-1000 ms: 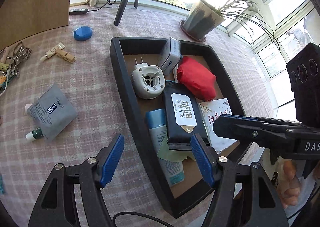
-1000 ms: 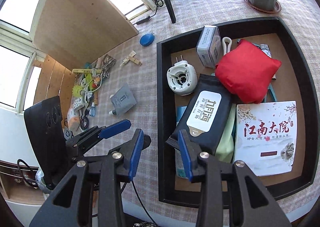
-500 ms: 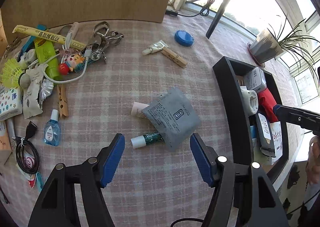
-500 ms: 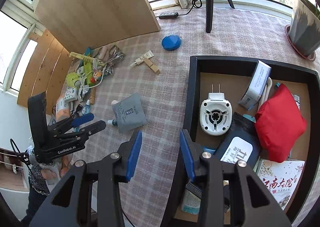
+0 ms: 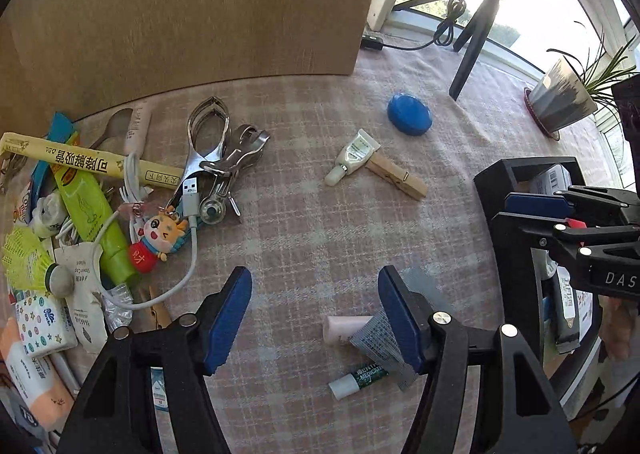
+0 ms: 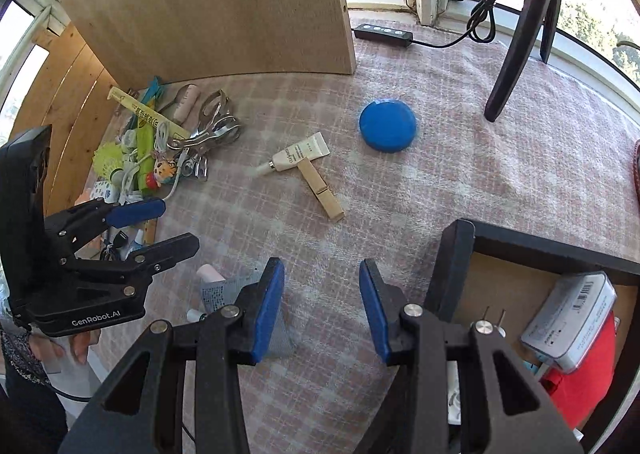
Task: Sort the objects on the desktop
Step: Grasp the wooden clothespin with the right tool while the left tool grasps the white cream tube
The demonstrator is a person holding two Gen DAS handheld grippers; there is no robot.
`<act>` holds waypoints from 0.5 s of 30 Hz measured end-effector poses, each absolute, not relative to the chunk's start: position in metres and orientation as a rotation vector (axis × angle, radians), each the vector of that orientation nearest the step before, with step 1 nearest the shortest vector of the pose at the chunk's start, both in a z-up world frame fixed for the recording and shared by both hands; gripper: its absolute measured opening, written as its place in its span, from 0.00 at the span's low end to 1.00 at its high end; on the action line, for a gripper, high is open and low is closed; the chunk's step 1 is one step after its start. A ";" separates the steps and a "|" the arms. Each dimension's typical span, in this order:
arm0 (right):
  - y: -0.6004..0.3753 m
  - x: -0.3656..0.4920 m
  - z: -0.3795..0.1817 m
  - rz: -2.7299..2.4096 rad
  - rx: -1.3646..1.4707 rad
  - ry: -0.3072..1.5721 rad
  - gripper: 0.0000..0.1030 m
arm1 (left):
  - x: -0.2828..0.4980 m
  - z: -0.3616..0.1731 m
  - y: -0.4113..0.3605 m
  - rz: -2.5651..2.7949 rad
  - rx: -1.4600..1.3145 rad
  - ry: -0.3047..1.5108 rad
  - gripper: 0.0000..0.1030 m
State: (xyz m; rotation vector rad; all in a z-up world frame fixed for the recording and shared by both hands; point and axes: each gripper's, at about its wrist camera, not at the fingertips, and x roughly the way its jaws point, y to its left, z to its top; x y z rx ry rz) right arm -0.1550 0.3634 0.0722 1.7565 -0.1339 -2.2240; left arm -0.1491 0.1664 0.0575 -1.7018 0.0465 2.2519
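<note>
The left gripper [image 5: 314, 308], marked "GenRobot.AI", has been closing a little but stands apart, holding nothing; only its view shows the deer keychain [image 5: 154, 240] clearly. The grey pouch [image 5: 384, 334] lies left of the black tray [image 6: 452, 266]. The right gripper [image 6: 320, 308] is apart too. Its view shows a white box [image 6: 572, 330] in the tray.

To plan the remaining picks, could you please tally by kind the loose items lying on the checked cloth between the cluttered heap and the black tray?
Tubes: 2 (white tube, pink tube, partly under the sachet)
Green-labelled stick: 1
Grey sachet: 1
Wooden clothespin: 1
Blue round lid: 1
Total: 6
</note>
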 end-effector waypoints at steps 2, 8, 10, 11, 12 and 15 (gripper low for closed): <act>0.353 -0.167 0.063 -2.222 1.757 -0.079 0.38 | -0.162 0.052 0.174 2.242 -1.710 0.086 0.55; 0.336 -0.201 0.040 -2.209 1.764 -0.005 0.38 | -0.190 0.035 0.192 2.195 -1.713 0.163 0.49; 0.333 -0.210 0.033 -2.206 1.780 0.018 0.38 | -0.198 0.030 0.194 2.183 -1.719 0.174 0.47; 0.333 -0.213 0.030 -2.207 1.789 0.025 0.38 | -0.201 0.027 0.194 2.178 -1.723 0.181 0.46; 0.333 -0.216 0.026 -2.203 1.800 0.021 0.38 | -0.203 0.024 0.195 2.170 -1.725 0.181 0.46; 0.334 -0.221 0.019 -2.196 1.814 0.004 0.37 | -0.208 0.019 0.195 2.153 -1.724 0.181 0.46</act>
